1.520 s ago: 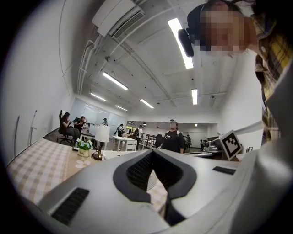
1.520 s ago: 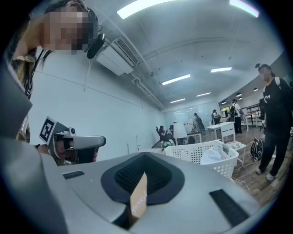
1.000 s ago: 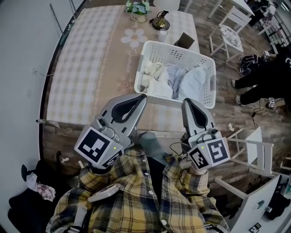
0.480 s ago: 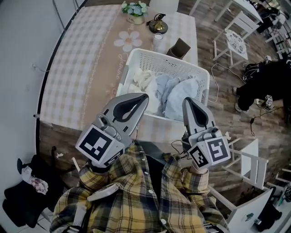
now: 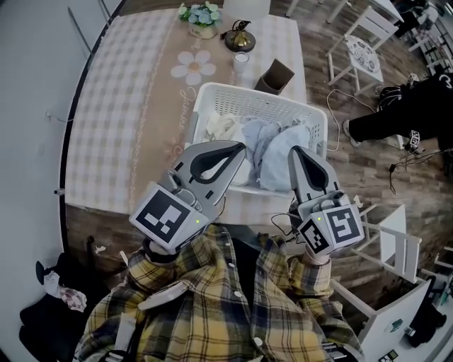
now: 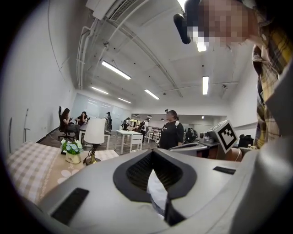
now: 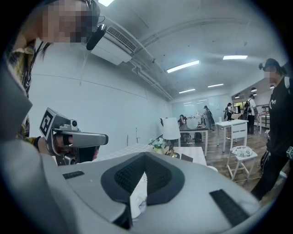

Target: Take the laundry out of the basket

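I am holding my left claw [image 5: 238, 147] with its jaws pressed together at the tips and nothing between them. My right claw [image 5: 296, 151] is closed the same way and is also gripping nothing. Both are pointing away from me toward the white laundry basket [image 5: 256, 93], which is sitting on the checked table [image 5: 120, 106] near its front right corner. From the head view, the tips of both claws are lying over the basket's near rim, the left one toward the middle and the right one by the right side. I cannot tell how high above it they are.

The laundry [image 5: 276, 145] is all lying in the basket: a pale blue heap on the right and a cream piece [image 5: 221, 127] on the left. In the left gripper view, white cloth [image 6: 156, 192] is showing through the opening behind my closed left claw [image 6: 153, 151]. The right gripper view is showing a similar pale patch behind my right claw [image 7: 145, 156].

At the far end of the table a flower pot [image 5: 199, 15], a table lamp [image 5: 239, 39], a cup [image 5: 241, 62] and a brown box [image 5: 276, 74] are standing.
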{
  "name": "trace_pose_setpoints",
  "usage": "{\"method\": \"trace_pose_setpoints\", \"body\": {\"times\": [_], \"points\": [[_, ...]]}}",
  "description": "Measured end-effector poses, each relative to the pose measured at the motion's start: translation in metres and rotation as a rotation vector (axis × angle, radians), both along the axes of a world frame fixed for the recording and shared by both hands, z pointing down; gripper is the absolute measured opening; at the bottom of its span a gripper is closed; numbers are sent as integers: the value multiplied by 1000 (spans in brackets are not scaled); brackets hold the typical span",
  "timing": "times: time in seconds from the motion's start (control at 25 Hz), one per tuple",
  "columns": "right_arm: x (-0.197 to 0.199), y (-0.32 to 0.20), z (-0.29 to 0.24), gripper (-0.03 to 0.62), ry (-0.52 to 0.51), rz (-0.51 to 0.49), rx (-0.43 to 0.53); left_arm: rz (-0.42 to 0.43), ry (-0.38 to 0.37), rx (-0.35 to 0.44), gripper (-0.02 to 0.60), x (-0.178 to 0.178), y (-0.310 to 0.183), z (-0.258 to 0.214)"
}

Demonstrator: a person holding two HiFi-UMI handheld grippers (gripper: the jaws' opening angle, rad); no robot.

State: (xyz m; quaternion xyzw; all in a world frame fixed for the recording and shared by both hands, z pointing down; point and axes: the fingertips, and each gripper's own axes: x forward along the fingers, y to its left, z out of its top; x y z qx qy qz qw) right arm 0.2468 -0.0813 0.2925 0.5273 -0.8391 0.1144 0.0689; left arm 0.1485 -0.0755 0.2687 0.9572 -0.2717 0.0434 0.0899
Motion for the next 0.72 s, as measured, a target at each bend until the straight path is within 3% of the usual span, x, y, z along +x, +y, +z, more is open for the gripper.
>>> {"method": "trace_pose_setpoints", "body": {"times": [0.2, 0.4, 0.56, 0.72], "points": [[1, -9, 8, 18, 16, 11, -46, 36, -27, -59, 11, 11, -8, 10], [5, -16, 20, 20, 45, 13, -82, 71, -81, 2, 8, 21, -21, 19], [10, -20, 28, 30, 78, 8, -107, 100, -119, -7, 18, 30, -32, 29], [11, -20, 39, 115, 115, -35, -168, 134, -148, -31, 44, 41, -40, 39]]}}
